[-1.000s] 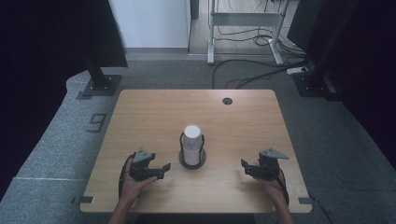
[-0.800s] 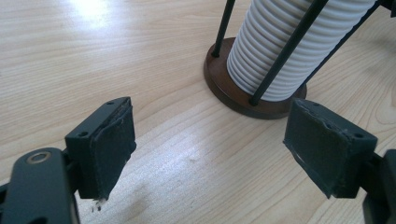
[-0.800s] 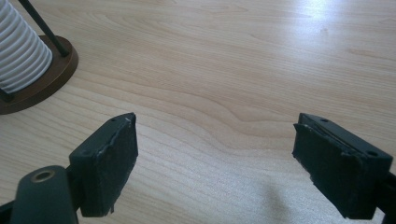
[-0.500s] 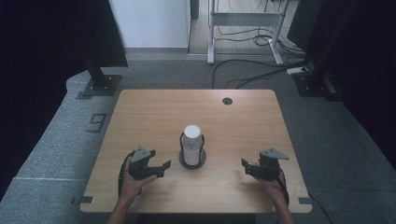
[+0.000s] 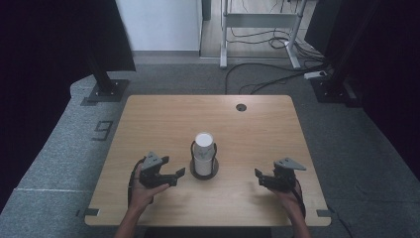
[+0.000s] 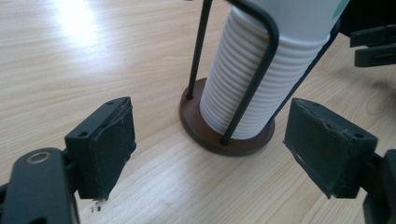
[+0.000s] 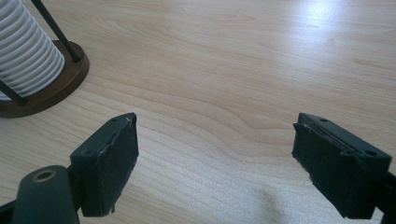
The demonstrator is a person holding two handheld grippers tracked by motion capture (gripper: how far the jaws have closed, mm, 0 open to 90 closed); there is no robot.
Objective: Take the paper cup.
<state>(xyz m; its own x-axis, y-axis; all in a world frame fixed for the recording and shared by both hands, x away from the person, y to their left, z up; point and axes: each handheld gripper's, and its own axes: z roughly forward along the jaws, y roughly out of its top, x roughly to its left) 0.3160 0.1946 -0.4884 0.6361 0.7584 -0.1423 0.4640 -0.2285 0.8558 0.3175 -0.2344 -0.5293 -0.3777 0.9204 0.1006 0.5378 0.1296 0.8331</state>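
On table (image 5: 148, 119), one cup stack (image 5: 203, 154), two grippers (open)

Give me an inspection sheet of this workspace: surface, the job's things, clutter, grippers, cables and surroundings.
Surface: wooden table, bare wood with a round grommet hole near the far edge.
Job's things: stack of white ribbed cups standing upright in a black wire holder on a brown round base, mid-table.
Clutter: nothing seen.
Grippers: left gripper open, jaws toward the stack, not touching; right gripper open over bare wood.
Cables: cables trail across the floor beyond the table.
Surroundings: grey carpet, black stands, a metal frame behind.
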